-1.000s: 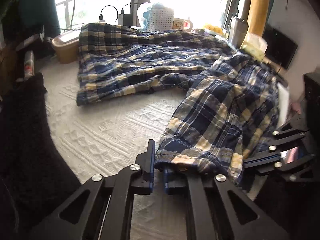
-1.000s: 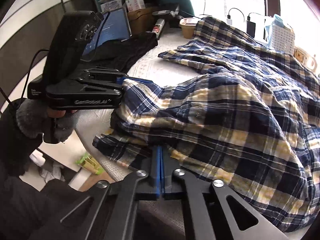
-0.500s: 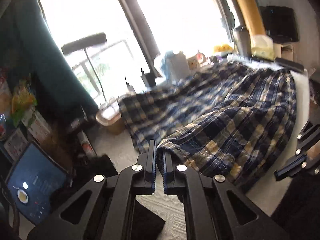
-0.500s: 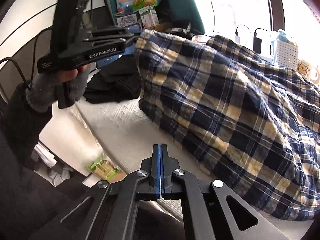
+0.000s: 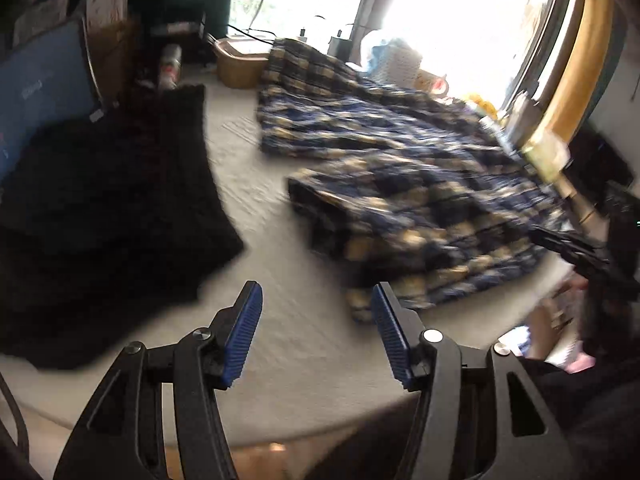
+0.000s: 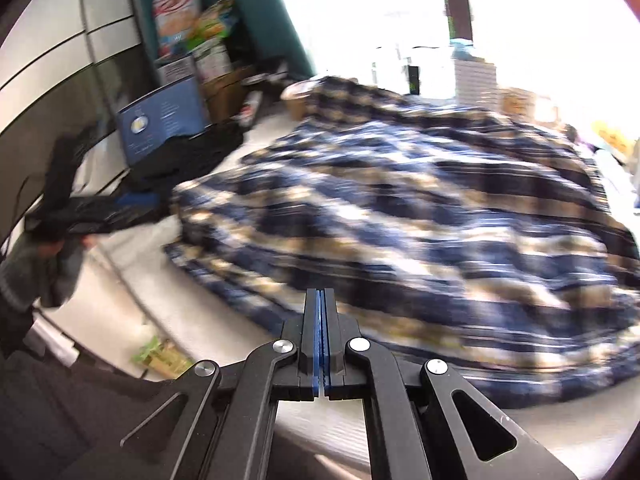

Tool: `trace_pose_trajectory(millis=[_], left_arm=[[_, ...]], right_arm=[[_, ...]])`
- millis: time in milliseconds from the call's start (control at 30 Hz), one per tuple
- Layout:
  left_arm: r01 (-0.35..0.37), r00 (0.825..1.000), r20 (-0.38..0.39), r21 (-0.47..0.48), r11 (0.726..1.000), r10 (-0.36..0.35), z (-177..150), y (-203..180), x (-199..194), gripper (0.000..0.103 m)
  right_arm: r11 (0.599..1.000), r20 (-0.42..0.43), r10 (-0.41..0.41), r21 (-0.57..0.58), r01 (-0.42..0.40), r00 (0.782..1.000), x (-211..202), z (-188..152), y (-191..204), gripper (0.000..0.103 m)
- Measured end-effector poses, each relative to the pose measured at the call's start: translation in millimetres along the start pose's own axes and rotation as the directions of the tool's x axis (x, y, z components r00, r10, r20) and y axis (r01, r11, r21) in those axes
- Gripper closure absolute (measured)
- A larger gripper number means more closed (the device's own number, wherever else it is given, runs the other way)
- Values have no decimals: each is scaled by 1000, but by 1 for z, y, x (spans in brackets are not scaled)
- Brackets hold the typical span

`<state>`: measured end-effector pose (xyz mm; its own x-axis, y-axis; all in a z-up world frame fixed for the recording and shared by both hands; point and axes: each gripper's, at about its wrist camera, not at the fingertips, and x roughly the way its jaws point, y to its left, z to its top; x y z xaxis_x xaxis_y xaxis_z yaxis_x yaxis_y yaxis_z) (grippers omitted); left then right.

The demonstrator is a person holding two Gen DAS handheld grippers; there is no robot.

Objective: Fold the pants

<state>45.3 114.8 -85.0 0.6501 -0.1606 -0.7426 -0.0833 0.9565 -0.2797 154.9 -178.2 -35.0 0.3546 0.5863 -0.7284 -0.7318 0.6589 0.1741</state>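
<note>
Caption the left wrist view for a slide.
Left gripper opening with nothing between its pads, plaid pants lying on the white bed cover beyond.

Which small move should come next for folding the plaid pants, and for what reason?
Probably open the right gripper next. The left gripper is opening with nothing between its blue pads, and the plaid pants lie doubled over on the white cover. The right jaws are shut; whether cloth sits between them is unclear.

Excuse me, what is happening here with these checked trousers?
A person with a gripper in each hand is folding plaid pants on a white-covered table. The left gripper is opening, nothing between its pads. The right gripper is shut at the pants' edge; whether it pinches cloth is unclear.
</note>
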Motion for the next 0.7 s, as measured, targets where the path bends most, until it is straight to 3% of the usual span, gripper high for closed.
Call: trace_pose_trajectory(millis=[133,167,200,233,267,467,633,700], left_arm=[[38,999,-34,-38,999,-39,-9,-19,24,46],[30,999,-30,-44,999,-31,-9,-24,28,45],[24,1000,-8,-45,999,-24,-8,-29,27,45],[35,999,-12,-57,998,-36,-7,-32,30,45],[37,999,-8,-64,997,-37,-5,-35,32,45],[-68,998,-6,-49,996,68,-1,-52,42,46],[-84,996,1,-87,993,85,-1,-52,44,46],[-84,996,18,-103,991,86,-1,-51,44,46]], right_arm=[[995,21,-90,46,89,996,-17,0,-41,98],[991,22,-121,61,120,992,-22,-1,-52,88],[987,25,-141,75,139,990,-26,-2,-61,75],[983,28,-159,94,155,987,-31,-4,-72,24],[979,41,-178,112,172,983,-37,-6,-81,0],[944,72,-273,214,253,959,-68,-22,-141,0],[906,68,-352,275,322,934,-84,-29,-186,0],[900,82,-344,313,304,935,-89,-31,-206,0]])
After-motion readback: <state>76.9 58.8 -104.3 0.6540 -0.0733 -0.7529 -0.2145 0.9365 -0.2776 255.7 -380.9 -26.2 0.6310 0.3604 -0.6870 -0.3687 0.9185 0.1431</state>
